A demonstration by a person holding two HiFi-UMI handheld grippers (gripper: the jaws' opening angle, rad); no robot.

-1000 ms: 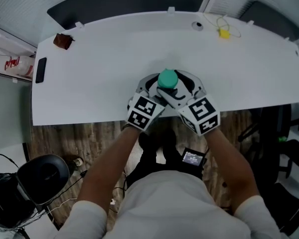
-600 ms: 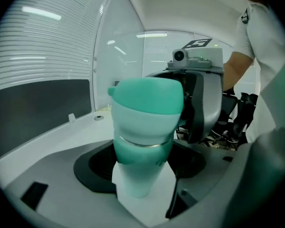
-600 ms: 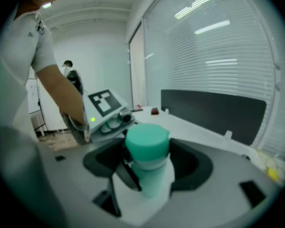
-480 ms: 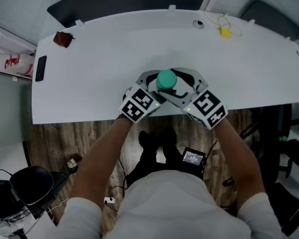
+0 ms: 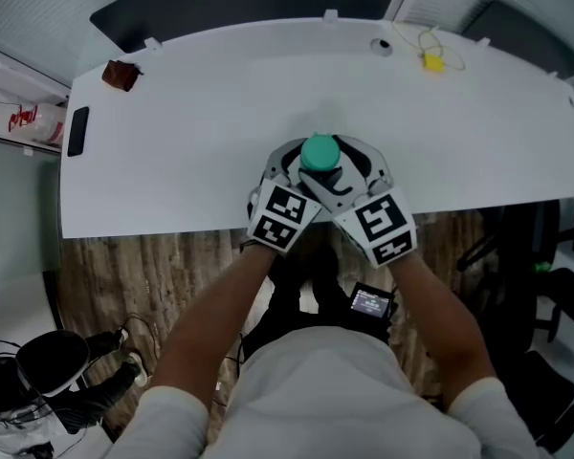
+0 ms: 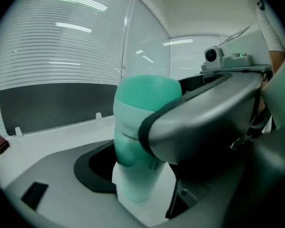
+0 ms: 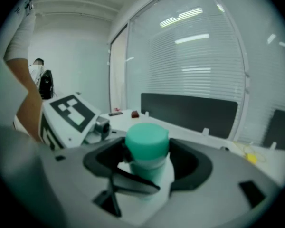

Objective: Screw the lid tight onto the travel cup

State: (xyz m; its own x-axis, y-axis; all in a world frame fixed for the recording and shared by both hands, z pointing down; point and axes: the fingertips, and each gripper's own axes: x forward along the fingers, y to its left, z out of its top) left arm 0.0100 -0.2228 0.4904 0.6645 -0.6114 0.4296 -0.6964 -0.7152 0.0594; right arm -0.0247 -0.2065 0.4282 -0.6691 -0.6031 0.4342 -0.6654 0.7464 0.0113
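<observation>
Head view: teal lid (image 5: 321, 151) mid near edge of bench (image 5: 172, 161), left gripper (image 5: 299, 172) and right gripper (image 5: 346, 172) meet at it. Left gripper view: jaws clamp travel cup (image 6: 135, 184) body. Right gripper view: jaws closed round lid.
</observation>
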